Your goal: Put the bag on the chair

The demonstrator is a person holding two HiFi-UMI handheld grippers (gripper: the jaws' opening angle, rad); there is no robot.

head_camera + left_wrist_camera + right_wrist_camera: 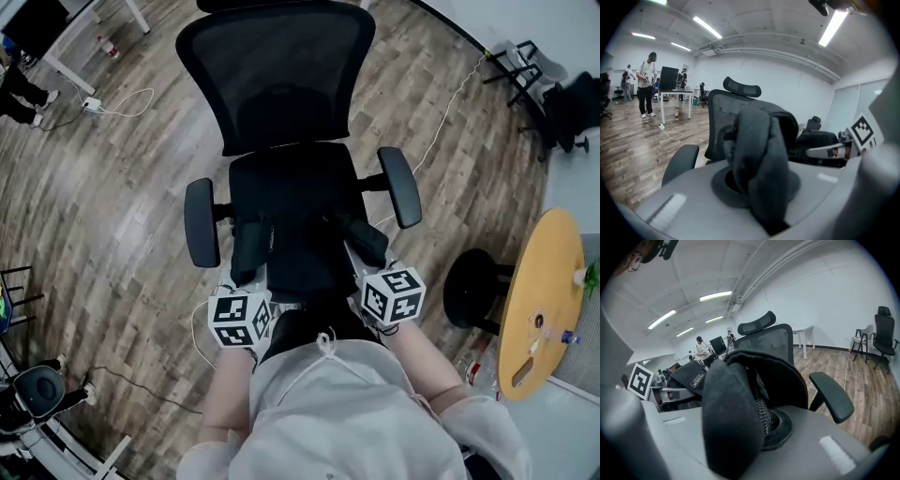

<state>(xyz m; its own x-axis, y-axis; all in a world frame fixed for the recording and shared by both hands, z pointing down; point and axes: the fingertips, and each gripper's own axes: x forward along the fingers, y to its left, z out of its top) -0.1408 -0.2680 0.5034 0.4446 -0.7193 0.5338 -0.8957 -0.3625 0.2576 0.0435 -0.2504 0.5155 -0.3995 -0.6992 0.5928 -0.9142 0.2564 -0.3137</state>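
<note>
In the head view a black office chair (281,84) faces me, its armrests out to either side. A black bag (305,248) hangs over the seat between my two grippers; whether it rests on the seat I cannot tell. The left gripper (249,279) is shut on a fold of the bag's dark fabric (761,154), which fills the left gripper view. My right gripper (362,261) is shut on the bag's other end (733,418), beside a zipper (761,411). The chair's mesh backrest (780,345) stands right behind the bag in both gripper views.
A round yellow table (542,300) with small items stands at the right, with a black stool (474,286) beside it. Cables (122,98) run over the wooden floor. A black folding chair (562,103) is at the far right, a white desk (84,37) at the far left. People (647,84) stand far off.
</note>
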